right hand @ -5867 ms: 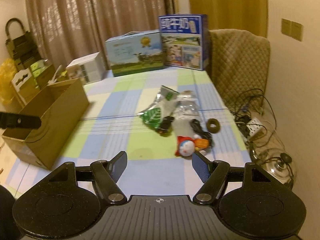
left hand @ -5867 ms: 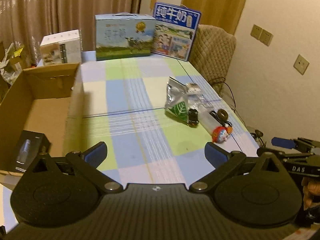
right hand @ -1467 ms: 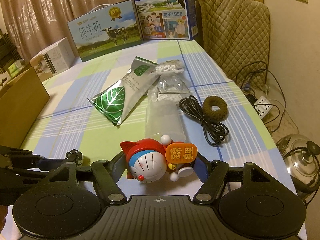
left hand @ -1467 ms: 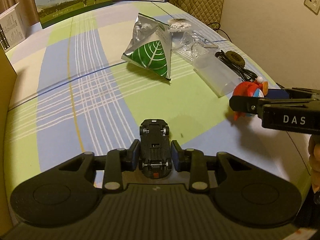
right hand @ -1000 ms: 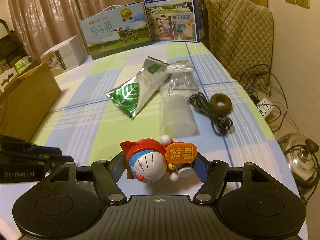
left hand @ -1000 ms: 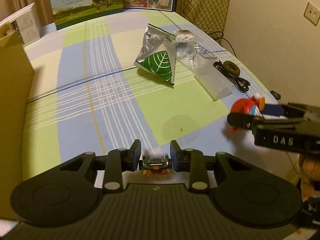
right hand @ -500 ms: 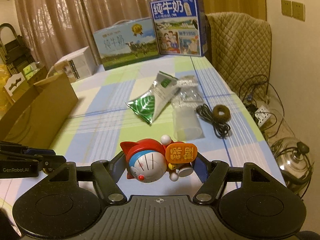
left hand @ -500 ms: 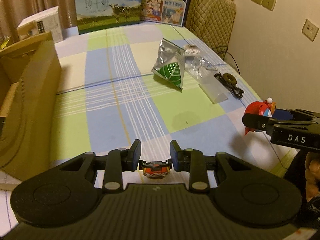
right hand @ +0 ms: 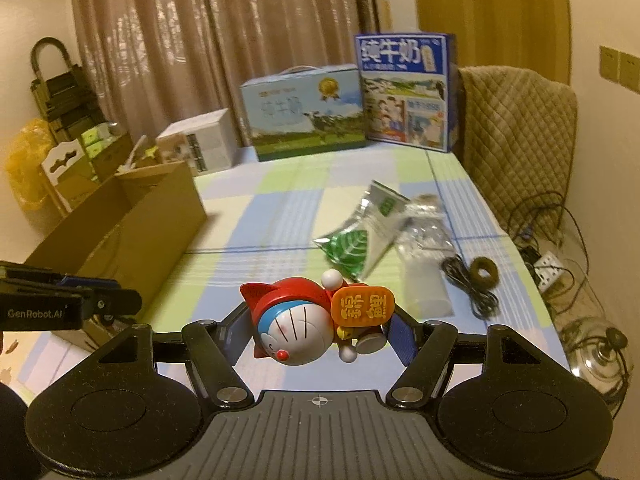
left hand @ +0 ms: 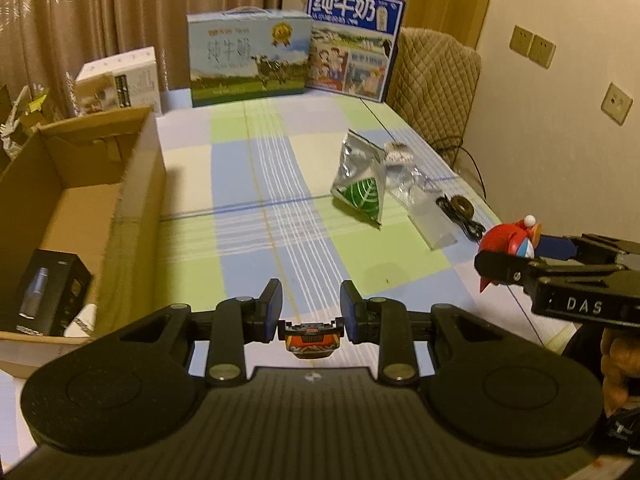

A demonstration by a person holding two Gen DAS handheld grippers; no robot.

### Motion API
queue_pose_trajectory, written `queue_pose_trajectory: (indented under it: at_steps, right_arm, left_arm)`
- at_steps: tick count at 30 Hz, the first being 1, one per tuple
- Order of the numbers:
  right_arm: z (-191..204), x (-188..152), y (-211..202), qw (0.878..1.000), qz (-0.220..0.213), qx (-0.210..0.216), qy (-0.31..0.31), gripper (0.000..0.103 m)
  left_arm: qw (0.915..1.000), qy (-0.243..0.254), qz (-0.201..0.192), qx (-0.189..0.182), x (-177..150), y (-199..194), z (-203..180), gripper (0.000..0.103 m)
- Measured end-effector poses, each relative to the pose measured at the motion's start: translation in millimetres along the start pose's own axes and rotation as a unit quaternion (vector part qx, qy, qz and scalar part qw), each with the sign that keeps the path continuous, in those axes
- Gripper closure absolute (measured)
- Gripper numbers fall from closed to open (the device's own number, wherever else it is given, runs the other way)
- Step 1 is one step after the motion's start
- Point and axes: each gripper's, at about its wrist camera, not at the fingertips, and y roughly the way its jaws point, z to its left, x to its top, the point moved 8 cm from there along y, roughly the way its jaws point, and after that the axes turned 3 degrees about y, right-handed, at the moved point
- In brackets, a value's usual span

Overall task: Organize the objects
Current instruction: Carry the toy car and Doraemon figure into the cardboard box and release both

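Observation:
My left gripper [left hand: 311,310] is shut on a small black toy car [left hand: 312,339], held above the near edge of the checked table. My right gripper [right hand: 316,330] is shut on a red and blue cat figurine [right hand: 298,322] with an orange sign, lifted off the table; the figurine [left hand: 510,236] shows at the right in the left wrist view. An open cardboard box [left hand: 84,200] stands at the table's left with a black packet [left hand: 48,290] inside. On the table lie a green-leaf foil bag [left hand: 362,184], a clear plastic bag [left hand: 424,200], a black cable [right hand: 468,284] and a brown hair tie [right hand: 484,270].
Two milk cartons [left hand: 248,60] [left hand: 354,48] and a white box [left hand: 124,80] line the far edge of the table [left hand: 248,184]. A quilted chair [right hand: 516,128] stands at the right. On the floor to the right are cables, a power strip [right hand: 550,266] and a glass lid [right hand: 596,350].
Both grippers have risen and pulled back from the table with their toys, so more of the table and the box's inside shows. The figurine has tilted in the right gripper.

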Motion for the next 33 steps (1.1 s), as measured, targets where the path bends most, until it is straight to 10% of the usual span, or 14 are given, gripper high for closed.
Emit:
queue_pose_trajectory:
  at_steps: [33]
  right_arm:
    - [136, 49, 33, 0.992, 0.005, 0.083, -0.097, 0.036]
  left_arm:
    - [0.9979, -0.035, -0.053, 0.015, 45, -58, 93, 0.077]
